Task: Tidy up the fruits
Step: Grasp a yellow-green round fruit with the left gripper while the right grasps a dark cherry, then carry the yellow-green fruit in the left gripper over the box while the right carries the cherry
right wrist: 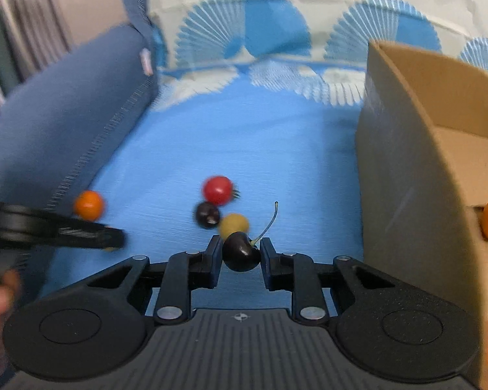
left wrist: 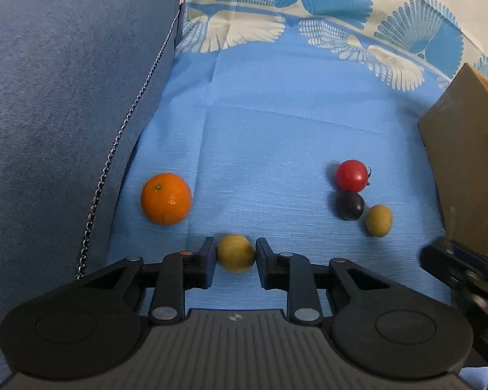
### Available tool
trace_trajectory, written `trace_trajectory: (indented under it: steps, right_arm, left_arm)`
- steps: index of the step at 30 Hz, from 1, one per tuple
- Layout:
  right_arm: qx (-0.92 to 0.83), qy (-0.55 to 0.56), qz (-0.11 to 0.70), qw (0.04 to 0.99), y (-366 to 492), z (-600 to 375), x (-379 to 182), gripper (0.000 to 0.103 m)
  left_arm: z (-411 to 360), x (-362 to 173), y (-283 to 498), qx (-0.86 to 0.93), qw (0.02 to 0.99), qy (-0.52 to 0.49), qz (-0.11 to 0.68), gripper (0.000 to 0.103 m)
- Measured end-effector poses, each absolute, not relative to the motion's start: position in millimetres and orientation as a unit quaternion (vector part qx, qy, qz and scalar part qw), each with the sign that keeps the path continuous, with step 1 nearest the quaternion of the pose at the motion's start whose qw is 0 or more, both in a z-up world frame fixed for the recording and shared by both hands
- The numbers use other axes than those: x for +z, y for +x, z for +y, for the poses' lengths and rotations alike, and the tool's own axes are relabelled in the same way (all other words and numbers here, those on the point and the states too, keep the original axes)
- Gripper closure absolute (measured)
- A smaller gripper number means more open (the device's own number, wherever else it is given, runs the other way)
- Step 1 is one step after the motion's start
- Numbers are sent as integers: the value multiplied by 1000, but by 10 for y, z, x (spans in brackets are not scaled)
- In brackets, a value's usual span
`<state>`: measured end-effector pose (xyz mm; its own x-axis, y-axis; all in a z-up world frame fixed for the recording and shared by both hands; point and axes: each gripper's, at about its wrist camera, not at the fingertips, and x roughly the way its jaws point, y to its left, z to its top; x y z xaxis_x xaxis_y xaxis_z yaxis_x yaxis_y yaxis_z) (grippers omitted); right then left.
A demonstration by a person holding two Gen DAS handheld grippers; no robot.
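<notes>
Clamping a dark cherry (right wrist: 240,255) above the blue cloth (right wrist: 276,149), right gripper (right wrist: 240,253) could squash it; left gripper (left wrist: 236,255) jaws narrowly bracket a yellow-green fruit (left wrist: 236,253) that may roll

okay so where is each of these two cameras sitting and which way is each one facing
Left wrist: on the left gripper, looking down its fingers at a yellow-green fruit between them on the blue cloth.
Right wrist: on the right gripper, holding a dark cherry; cardboard box rightward.
Shared: orange, red tomato.
</notes>
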<state>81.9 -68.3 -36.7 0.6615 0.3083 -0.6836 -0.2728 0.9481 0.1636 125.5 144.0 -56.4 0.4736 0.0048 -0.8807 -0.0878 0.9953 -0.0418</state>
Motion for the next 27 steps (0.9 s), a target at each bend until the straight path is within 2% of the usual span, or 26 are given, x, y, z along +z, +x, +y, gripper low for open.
trace_trajectory:
  steps: [11, 21, 27]
  right_arm:
    - [193, 6, 314, 930, 199, -906, 91, 77]
    - [176, 12, 247, 953, -121, -1286, 397, 77]
    - [136, 62, 203, 968, -261, -1736, 552, 77]
  left_arm:
    - [1483, -183, 917, 13, 885, -74, 460, 74]
    - [1076, 405, 395, -27, 947, -2, 322, 74]
    - [920, 569, 144, -38, 956, -47, 287, 74]
